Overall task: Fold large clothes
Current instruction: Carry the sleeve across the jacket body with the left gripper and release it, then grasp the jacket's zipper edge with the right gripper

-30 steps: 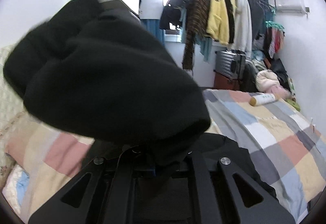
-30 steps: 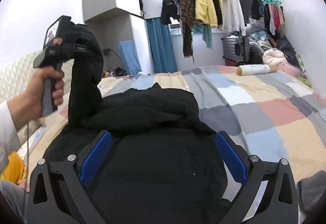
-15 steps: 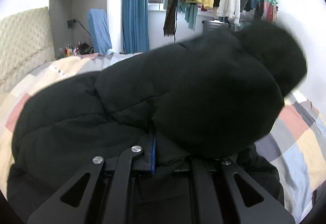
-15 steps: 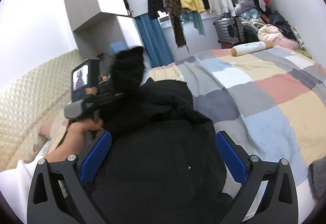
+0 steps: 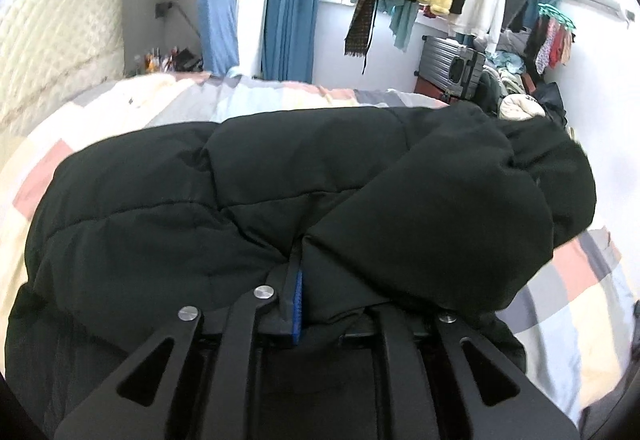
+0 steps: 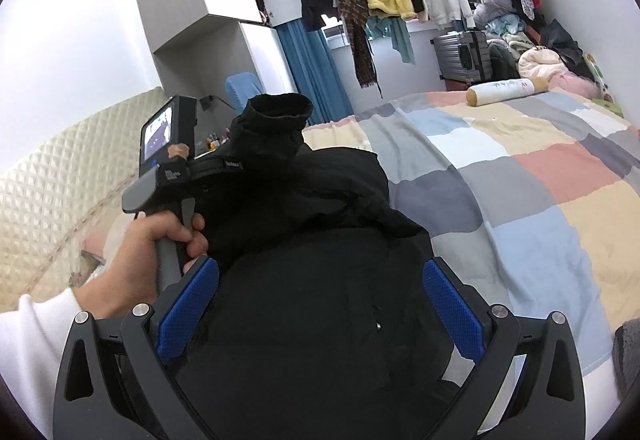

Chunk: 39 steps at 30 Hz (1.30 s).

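Patchwork bedding covers the bed (image 6: 540, 176), where a puffy black quilted jacket (image 5: 200, 208) lies spread. The left gripper (image 5: 332, 300) holds the jacket's sleeve (image 5: 440, 224) laid across the body, apparently to fold it inward; its jaws, nearly closed on the fabric, have just been opening slightly. The right gripper (image 6: 320, 304) hovers over the jacket's near part, jaws wide apart and holding nothing.
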Motion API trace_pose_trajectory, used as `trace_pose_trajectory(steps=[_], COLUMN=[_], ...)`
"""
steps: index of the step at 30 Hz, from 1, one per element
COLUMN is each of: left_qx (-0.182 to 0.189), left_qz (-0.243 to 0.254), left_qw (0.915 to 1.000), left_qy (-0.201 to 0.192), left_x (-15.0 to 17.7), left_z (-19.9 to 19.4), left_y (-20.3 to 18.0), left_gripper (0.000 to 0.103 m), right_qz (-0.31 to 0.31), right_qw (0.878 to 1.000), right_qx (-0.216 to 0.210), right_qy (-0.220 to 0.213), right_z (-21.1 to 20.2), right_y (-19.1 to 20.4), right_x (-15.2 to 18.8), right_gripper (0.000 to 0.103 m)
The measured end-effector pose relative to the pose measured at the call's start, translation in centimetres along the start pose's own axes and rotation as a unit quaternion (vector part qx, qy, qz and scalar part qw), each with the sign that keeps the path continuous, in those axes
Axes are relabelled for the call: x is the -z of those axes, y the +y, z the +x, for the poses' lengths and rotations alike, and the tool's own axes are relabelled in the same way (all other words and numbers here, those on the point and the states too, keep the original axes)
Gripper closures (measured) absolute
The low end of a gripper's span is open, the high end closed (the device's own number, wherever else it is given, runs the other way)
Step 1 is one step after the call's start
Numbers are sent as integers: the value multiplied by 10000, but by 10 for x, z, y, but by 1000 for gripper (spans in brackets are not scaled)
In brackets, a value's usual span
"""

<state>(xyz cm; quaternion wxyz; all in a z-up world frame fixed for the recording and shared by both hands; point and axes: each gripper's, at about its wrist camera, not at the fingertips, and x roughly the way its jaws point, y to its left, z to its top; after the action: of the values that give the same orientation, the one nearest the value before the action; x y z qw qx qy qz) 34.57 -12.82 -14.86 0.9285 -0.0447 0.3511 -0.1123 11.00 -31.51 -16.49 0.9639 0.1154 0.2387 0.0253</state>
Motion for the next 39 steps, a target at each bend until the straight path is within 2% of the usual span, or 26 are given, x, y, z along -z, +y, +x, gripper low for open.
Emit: trace_pose_trajectory(steps=[3, 6, 7, 8, 9, 10, 11, 13, 18, 22, 25, 27, 31, 34, 39], left_qx=[100, 155, 187, 183, 152, 143, 120, 198, 265, 14, -55, -270, -648, -855, -1091], left_qz=[-87, -106, -103, -77, 27, 138, 211, 244, 312, 605, 545, 512, 291, 178, 544], left_qw=[9997, 9995, 9994, 9995, 9998, 9998, 9997, 9991, 9983, 9973, 9974, 9973, 9972, 9960, 9925], left_qy=[185, 255, 257, 238, 152, 49, -80, -269, -419, -420, -467, -446, -213, -210, -61], left_x=[-2, -2, 0, 3, 6, 9, 12, 17, 24, 35, 43, 50, 52, 51, 53], left_z=[-7, -19, -24, -27, -34, -41, -48, -63, -92, -114, -119, -119, -98, -87, -59], left_y=[4, 9, 12, 13, 14, 14, 16, 22, 46, 74, 107, 122, 164, 184, 199], left_gripper=[84, 74, 62, 44, 36, 18, 9, 1, 1, 1, 0, 0, 0, 0, 0], right_qz=[-122, -187, -223, -260, -296, -337, -366, -471, -682, -740, -614, -560, -773, -505, -104], right_qw=[9999, 9998, 9997, 9996, 9995, 9994, 9993, 9989, 9977, 9972, 9975, 9975, 9966, 9980, 9983], right_qx=[32, 19, 32, 45, 54, 63, 65, 70, 52, -91, -286, -342, -206, -131, -38], right_qy=[-16, -16, -31, -44, -51, -50, -47, -44, -26, 12, 180, 245, 190, 358, 579], right_z=[0, 0, 0, -1, -1, -1, -1, -2, -2, 0, 10, 16, 43, 82, 143], right_y=[5, 9, 11, 13, 14, 16, 17, 22, 34, 43, 46, 49, 54, 44, 23], right_x=[0, -1, -1, -1, -1, -1, 0, 0, 0, -2, -9, -16, -45, -70, -90], right_gripper=[0, 0, 0, 0, 0, 0, 0, 0, 0, 0, 0, 0, 0, 0, 0])
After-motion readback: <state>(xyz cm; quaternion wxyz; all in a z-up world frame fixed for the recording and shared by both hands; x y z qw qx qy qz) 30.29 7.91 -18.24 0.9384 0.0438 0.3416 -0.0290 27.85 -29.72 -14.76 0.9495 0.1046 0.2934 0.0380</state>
